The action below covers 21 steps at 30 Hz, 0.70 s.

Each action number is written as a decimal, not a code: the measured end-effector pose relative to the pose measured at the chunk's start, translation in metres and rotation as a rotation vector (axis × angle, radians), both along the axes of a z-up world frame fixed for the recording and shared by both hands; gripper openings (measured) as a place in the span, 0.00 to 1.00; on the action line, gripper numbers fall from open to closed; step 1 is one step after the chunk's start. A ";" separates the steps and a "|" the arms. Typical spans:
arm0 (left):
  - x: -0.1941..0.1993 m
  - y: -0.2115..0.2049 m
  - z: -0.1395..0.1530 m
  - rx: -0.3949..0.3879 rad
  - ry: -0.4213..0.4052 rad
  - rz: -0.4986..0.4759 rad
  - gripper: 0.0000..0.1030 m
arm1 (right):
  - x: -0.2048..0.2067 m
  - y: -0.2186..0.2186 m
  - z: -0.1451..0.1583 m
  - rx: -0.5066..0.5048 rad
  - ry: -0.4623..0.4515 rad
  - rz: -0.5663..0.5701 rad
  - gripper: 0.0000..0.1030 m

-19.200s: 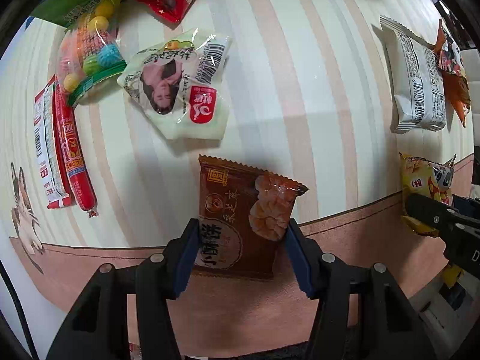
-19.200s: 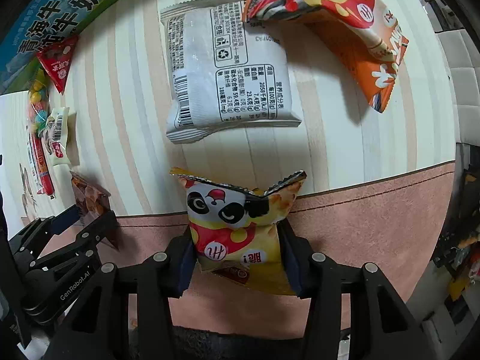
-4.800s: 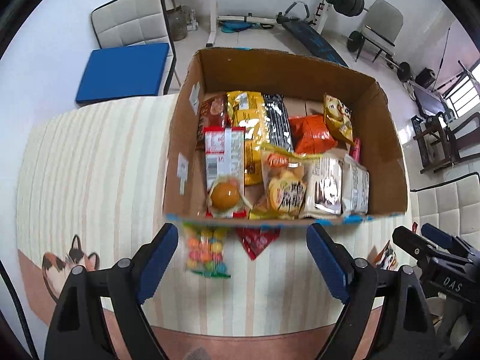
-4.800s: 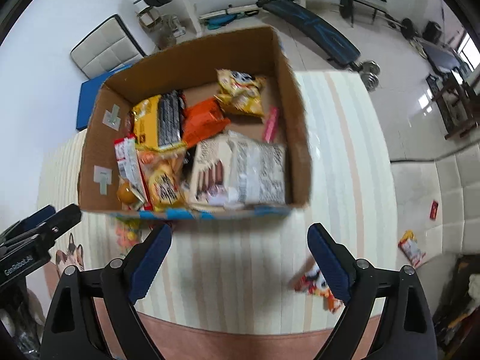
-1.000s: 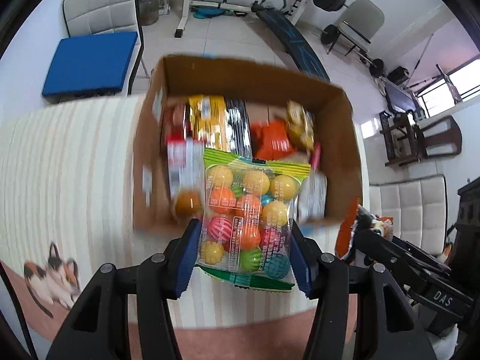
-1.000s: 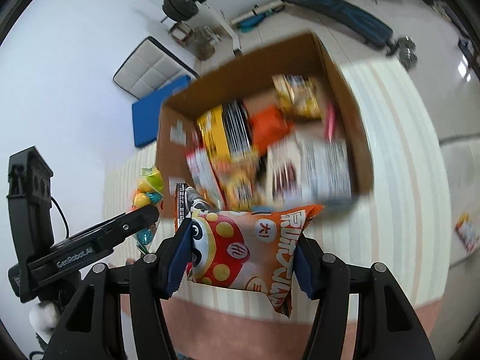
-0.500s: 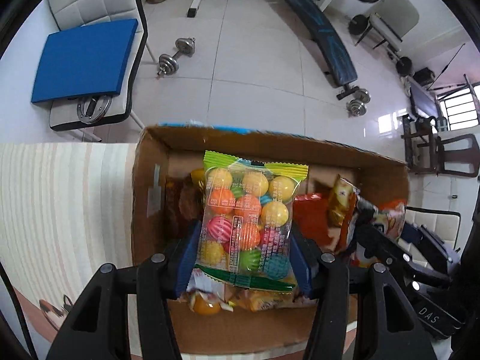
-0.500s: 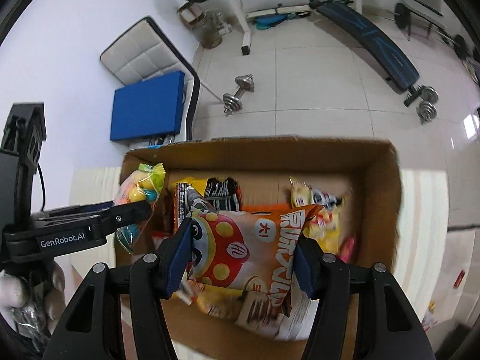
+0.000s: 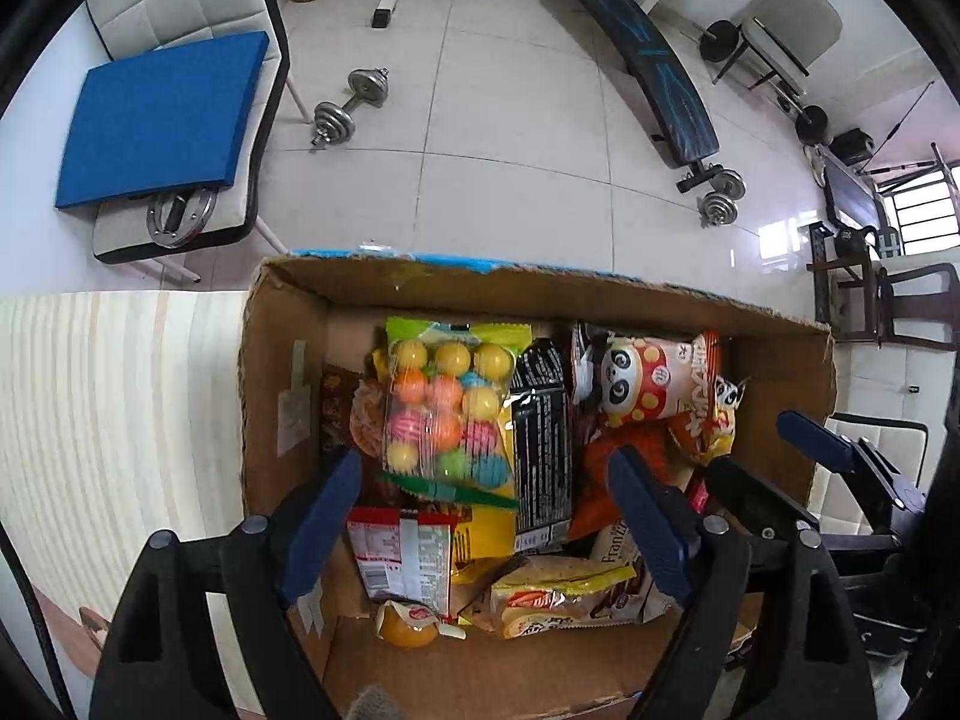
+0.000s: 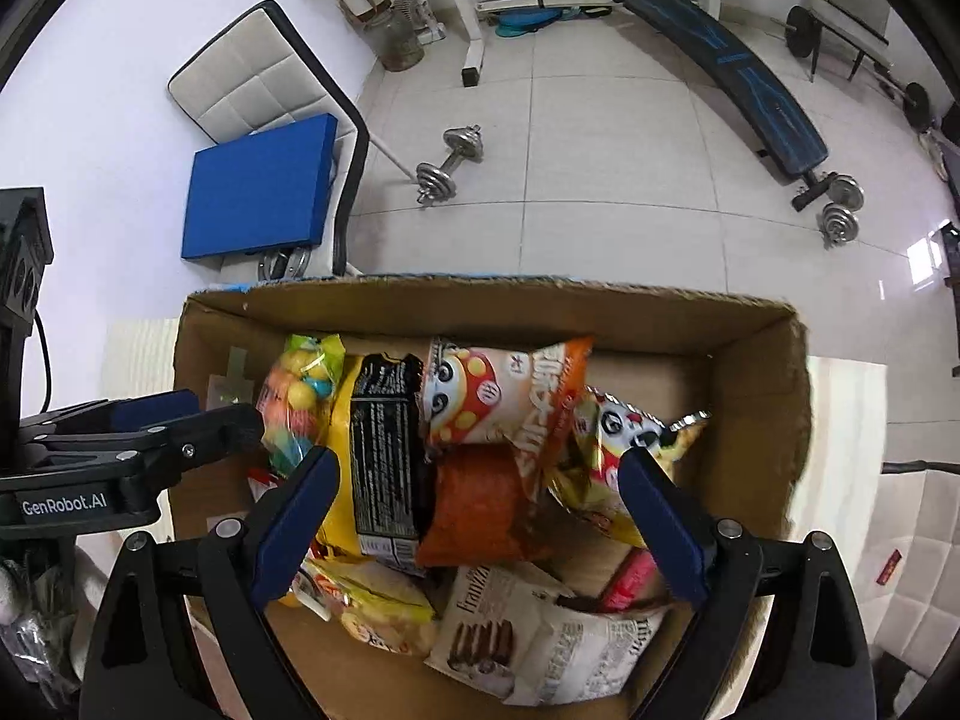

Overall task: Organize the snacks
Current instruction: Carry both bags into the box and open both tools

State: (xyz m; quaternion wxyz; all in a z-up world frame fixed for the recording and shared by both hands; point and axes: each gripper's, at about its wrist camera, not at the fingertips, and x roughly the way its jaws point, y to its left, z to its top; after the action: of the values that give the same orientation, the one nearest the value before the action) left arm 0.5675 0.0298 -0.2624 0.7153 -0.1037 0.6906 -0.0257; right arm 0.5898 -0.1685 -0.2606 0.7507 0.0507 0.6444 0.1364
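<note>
Left wrist view: both tongs, left point(image 9: 480, 516) and right point(image 10: 477, 513), gape wide over the box point(image 9: 288, 396), where the light, crinkly candy bag point(image 9: 447, 408) looks best pinched at its sealed edges.

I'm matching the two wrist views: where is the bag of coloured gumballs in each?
Left wrist: bag of coloured gumballs, centre-left, in the cardboard box.
Right wrist: left of centre, by the box's left wall.
Shared landmark: black snack packet, immediately to its right in both.
</note>
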 end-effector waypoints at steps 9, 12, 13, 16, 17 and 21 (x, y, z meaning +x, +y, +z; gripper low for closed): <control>-0.041 -0.015 0.029 0.103 -0.134 -0.014 0.92 | -0.056 -0.006 0.028 -0.143 -0.060 -0.031 0.93; -0.063 -0.016 0.040 0.110 -0.169 -0.008 0.92 | -0.079 -0.012 0.035 -0.141 -0.071 -0.060 0.93; -0.068 -0.016 0.043 0.115 -0.178 -0.004 0.92 | -0.088 -0.015 0.038 -0.144 -0.078 -0.070 0.93; -0.089 -0.016 0.054 0.132 -0.214 0.008 0.92 | -0.110 -0.018 0.048 -0.153 -0.104 -0.079 0.93; -0.096 -0.016 0.058 0.138 -0.225 0.013 0.92 | -0.118 -0.018 0.052 -0.161 -0.118 -0.075 0.93; -0.124 -0.019 0.072 0.150 -0.271 0.012 0.92 | -0.147 -0.020 0.070 -0.165 -0.163 -0.088 0.94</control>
State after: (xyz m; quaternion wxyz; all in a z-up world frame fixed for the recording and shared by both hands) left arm 0.4437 0.0108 -0.1904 0.8077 -0.0498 0.5873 0.0166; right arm 0.4429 -0.1890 -0.1905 0.8075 0.0057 0.5874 0.0533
